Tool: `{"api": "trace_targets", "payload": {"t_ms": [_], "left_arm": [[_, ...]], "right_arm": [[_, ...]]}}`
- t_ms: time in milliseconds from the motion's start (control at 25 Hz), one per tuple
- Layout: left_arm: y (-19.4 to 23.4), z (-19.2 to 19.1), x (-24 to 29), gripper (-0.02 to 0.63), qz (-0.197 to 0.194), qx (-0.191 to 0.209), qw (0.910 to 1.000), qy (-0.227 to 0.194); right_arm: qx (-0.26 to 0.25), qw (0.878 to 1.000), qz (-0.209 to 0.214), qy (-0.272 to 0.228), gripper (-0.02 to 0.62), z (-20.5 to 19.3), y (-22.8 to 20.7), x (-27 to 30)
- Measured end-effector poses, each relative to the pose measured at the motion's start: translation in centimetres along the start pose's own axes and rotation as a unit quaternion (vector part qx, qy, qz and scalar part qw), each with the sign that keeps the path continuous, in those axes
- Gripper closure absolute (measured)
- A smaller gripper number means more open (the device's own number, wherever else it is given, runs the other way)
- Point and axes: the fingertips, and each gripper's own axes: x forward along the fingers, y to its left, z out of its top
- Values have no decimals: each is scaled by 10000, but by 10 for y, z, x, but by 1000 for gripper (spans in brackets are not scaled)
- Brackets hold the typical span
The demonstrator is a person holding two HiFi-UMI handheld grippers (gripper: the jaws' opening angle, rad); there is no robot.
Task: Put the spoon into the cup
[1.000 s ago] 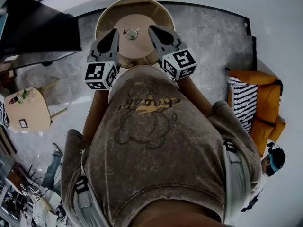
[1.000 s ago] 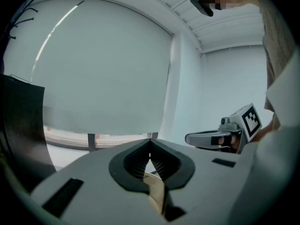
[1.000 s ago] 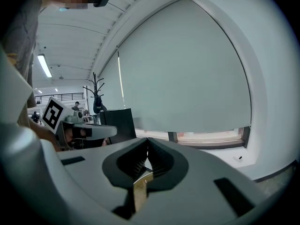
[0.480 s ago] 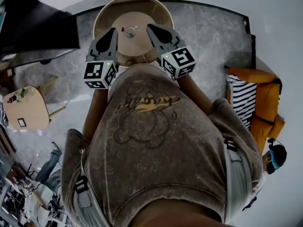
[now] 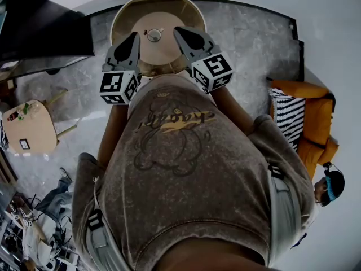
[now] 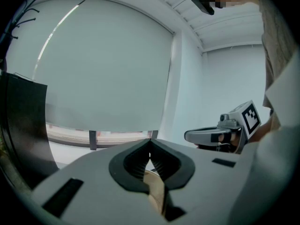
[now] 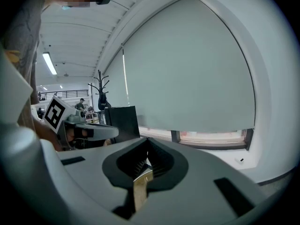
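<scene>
the left gripper (image 5: 133, 38) and right gripper (image 5: 177, 31) hang over the round table (image 5: 189, 17), 1 on each side of the cup (image 5: 154, 35), near it but not touching. both pairs of jaws are pressed together with nothing between them; each gripper view shows only tan tabletop through the notch under its jaws. no spoon can be made out on the table, and a small dark mark inside the cup's rim is too small to name, so the spoon may already stand in the cup or lie out of sight. the scene fits hands waiting ahead of a pick as well as hands held off after a drop. either way, a sound move keeps both grippers clear of the cup, which looks light enough to tip. the cup is the only container seen; its contents cannot be told.
</scene>
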Motion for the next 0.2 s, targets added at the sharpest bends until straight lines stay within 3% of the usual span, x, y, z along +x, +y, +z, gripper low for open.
{"api": "trace_targets", "payload": {"t_ms": [200], "left_arm": [[1,-4,-5,588,26,-13,10000,47]], "right_arm": [[7,10000,32,-6,577,1,6,2]]}}
